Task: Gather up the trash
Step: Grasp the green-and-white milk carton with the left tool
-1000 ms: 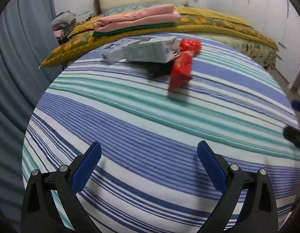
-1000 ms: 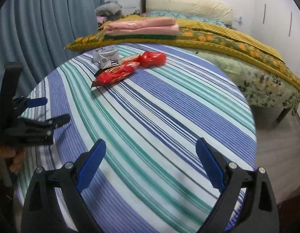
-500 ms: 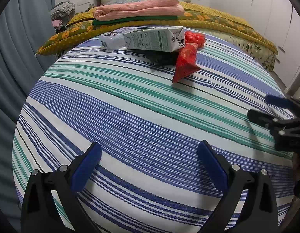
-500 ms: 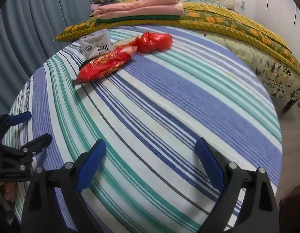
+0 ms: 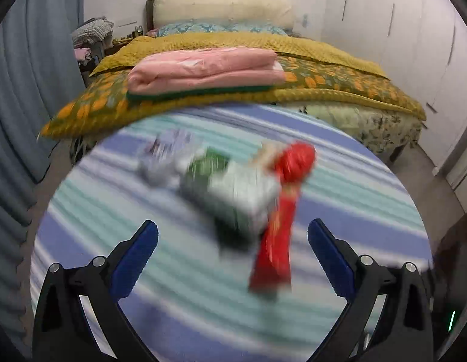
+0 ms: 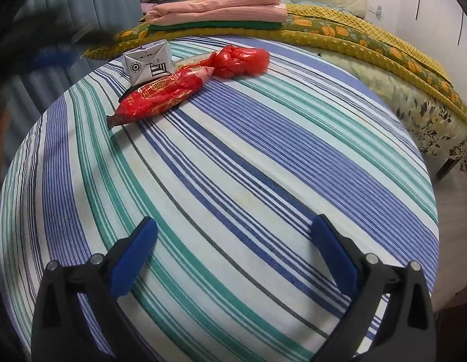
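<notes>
1. Right gripper (image 6: pixel 233 247) hangs over the near part of the round table's striped cloth (image 6: pixel 263 166); its blue-padded jaws are opening, already spread wide, with only cloth between them.
2. Left gripper (image 5: pixel 233 250) is spread wide too, nothing pinched; its view is smeared by motion, and the trash pile lies just beyond its fingertips.
3. Trash sits bunched near the table's far-left edge: a red snack wrapper (image 6: pixel 161 98) lies nearest the table's centre, its dark sealed end toward the left edge.
4. Behind the wrapper, touching it, stands a silver-white carton (image 6: pixel 148 61), tilted on something dark that cannot be made out.
5. Beside the carton, toward the far edge, lies a crumpled red plastic bag (image 6: pixel 241 60), touching the wrapper's far end.
6. In the left view a second, paler carton (image 5: pixel 167 154) shows as a blur behind the first, nearer the far-left edge.
7. Between the right gripper and the pile the cloth lies bare.
8. Beyond the table's far edge stands a bed with a yellow floral cover (image 6: pixel 369 39), bearing folded pink and green linen (image 6: pixel 221 7).
9. Blue curtains (image 5: pixel 25 90) hang off the table's left side.
</notes>
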